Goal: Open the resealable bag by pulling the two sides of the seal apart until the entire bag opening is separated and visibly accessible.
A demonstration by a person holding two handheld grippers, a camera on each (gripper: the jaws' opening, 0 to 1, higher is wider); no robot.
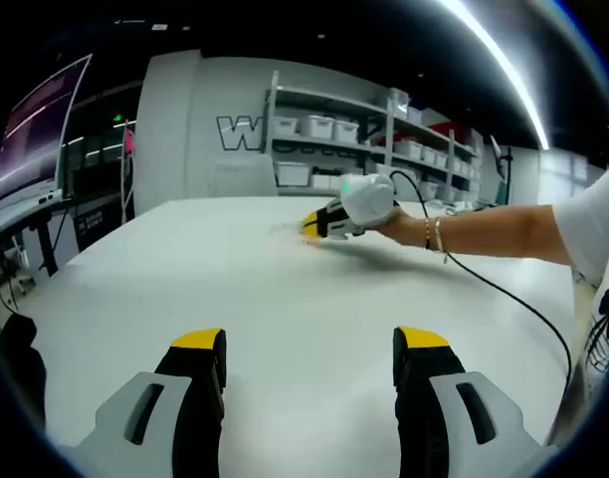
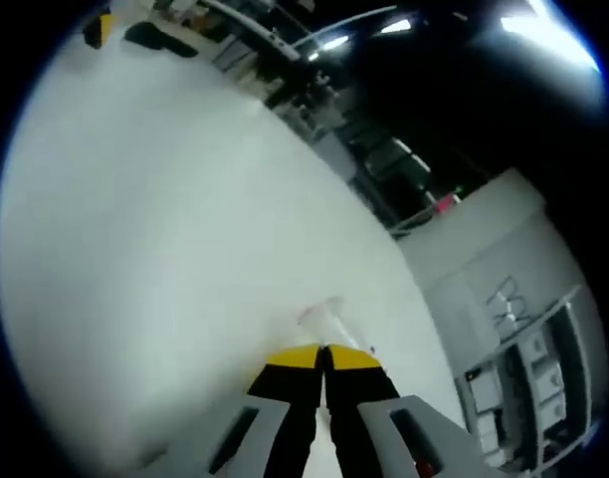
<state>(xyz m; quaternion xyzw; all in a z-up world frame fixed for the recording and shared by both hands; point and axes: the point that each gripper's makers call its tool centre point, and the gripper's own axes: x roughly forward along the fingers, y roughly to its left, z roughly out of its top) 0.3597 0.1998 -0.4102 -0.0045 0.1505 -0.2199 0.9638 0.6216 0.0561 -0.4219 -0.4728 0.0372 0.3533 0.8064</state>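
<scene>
Left gripper view: the left gripper [image 1: 309,354] hovers over the near edge of the tabletop [image 1: 285,289], jaws wide apart and empty, presumably ready to take one side of the seal. The right gripper [image 2: 322,357] is reached toward the far edge, jaws together, apparently pinching the clear resealable bag [image 2: 324,319] lying there.

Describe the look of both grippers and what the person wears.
The left gripper has black jaws with yellow tips on grey-white bodies. The right gripper matches, with a rounded white housing and a thin black cable trailing across the white table. The person wears a white short sleeve and thin bracelets.
</scene>
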